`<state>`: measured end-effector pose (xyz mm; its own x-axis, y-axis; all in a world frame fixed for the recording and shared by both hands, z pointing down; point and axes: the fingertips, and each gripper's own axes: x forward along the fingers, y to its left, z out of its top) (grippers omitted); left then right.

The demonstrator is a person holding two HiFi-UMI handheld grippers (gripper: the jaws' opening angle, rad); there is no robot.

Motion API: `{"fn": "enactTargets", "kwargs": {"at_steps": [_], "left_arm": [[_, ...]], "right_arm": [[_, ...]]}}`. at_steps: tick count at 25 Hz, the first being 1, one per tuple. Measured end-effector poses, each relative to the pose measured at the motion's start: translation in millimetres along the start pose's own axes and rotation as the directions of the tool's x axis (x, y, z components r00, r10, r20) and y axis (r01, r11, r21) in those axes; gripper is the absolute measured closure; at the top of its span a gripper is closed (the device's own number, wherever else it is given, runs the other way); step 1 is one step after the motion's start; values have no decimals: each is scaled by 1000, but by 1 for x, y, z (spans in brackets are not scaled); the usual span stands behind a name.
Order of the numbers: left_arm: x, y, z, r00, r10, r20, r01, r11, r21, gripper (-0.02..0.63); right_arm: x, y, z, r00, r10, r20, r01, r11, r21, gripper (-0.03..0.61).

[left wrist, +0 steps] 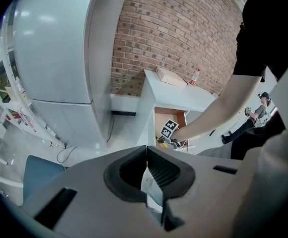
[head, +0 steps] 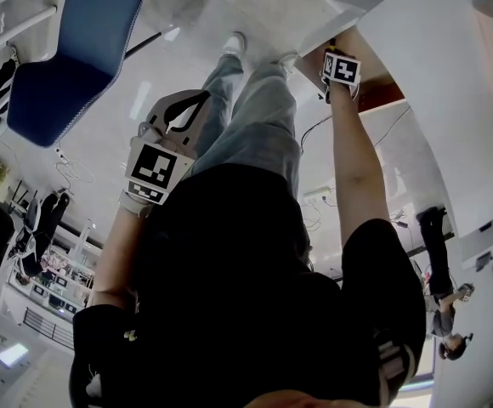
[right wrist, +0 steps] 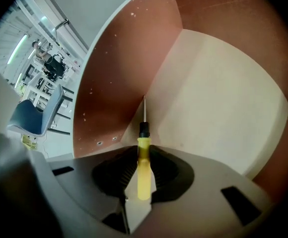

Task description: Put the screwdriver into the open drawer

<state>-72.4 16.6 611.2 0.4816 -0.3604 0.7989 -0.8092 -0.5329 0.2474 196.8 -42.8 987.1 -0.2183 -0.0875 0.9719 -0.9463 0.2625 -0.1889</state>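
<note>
While right gripper (right wrist: 143, 175) clamps yellow-handled screwdriver (right wrist: 143, 155) by handle, shaft points down into open drawer (right wrist: 218, 108), tip aimed at seam where brown side wall meets pale bottom. Tool apparently not yet resting on drawer bottom. Left gripper (left wrist: 147, 175) hangs aside, jaws together, nothing between. Step in hand, by look: placing into drawer. Next move calls for bringing tool near bottom, laying it flatter, parting jaws, tip kept clear of wall.
</note>
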Motion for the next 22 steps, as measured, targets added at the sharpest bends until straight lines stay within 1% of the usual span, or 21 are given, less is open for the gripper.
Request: {"fn": "enactTargets", "kwargs": {"at_steps": [4, 7, 11, 16, 20, 22], "left_arm": [[-1, 0, -4, 1000, 7, 2, -7, 1000, -7, 609], [-5, 2, -9, 1000, 15, 6, -15, 1000, -21, 609], [-13, 6, -15, 1000, 28, 11, -27, 999, -34, 609], [-23, 8, -15, 999, 41, 31, -40, 999, -34, 609], [-33, 6, -9, 997, 45, 55, -44, 999, -17, 609], [-38, 6, -5, 996, 49, 70, -49, 999, -12, 609]], "right_arm": [[4, -4, 0, 1000, -16, -14, 16, 1000, -27, 494], [5, -5, 0, 1000, -11, -23, 11, 1000, -11, 494], [-1, -3, 1, 999, -17, -36, 18, 1000, 16, 457], [-18, -1, -4, 998, -59, -29, 59, 998, -2, 440], [-40, 10, -7, 998, -60, -6, 60, 998, -2, 463], [-56, 20, -6, 998, -53, 16, 53, 999, -4, 510]]}}
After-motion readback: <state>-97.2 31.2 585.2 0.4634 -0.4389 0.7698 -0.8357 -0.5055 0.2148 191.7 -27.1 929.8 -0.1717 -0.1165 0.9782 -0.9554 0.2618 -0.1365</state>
